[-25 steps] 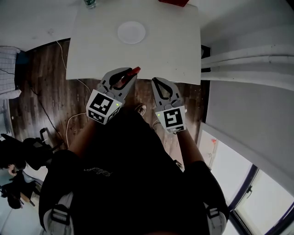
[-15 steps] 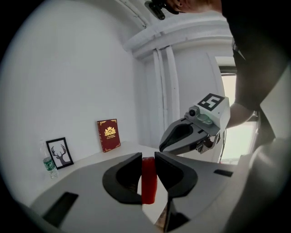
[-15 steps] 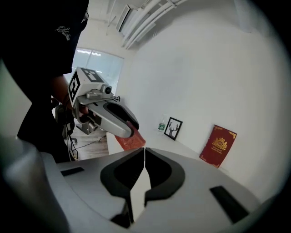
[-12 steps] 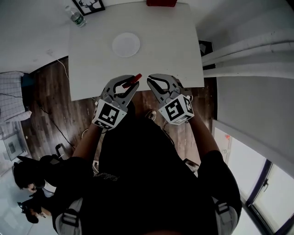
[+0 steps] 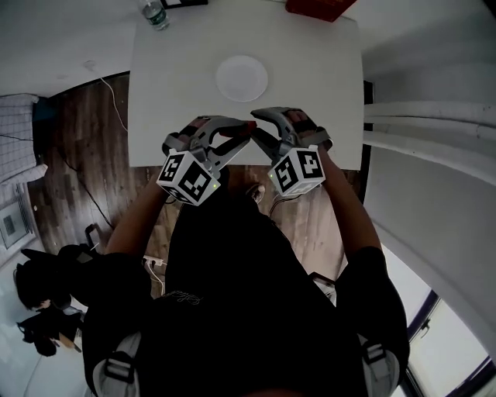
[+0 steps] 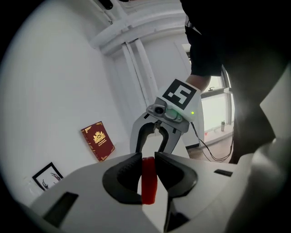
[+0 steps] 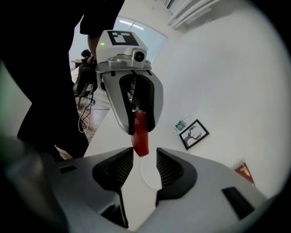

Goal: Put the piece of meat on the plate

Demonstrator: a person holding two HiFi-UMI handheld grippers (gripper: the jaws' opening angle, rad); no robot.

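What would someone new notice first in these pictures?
The red piece of meat clamped in the left gripper stands out, its end between the opening jaws of the right gripper, which do not press it. Beyond them a bare white plate sits on the white table.

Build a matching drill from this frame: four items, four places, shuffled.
Items:
1. piece of meat
2. plate
3. red book
4. bottle

Places, as the head view shows them:
A. far left corner of the table
B. between the jaws of the left gripper
C. middle of the table
D. far right edge of the table

Pairs: 1-B, 2-C, 3-D, 4-A
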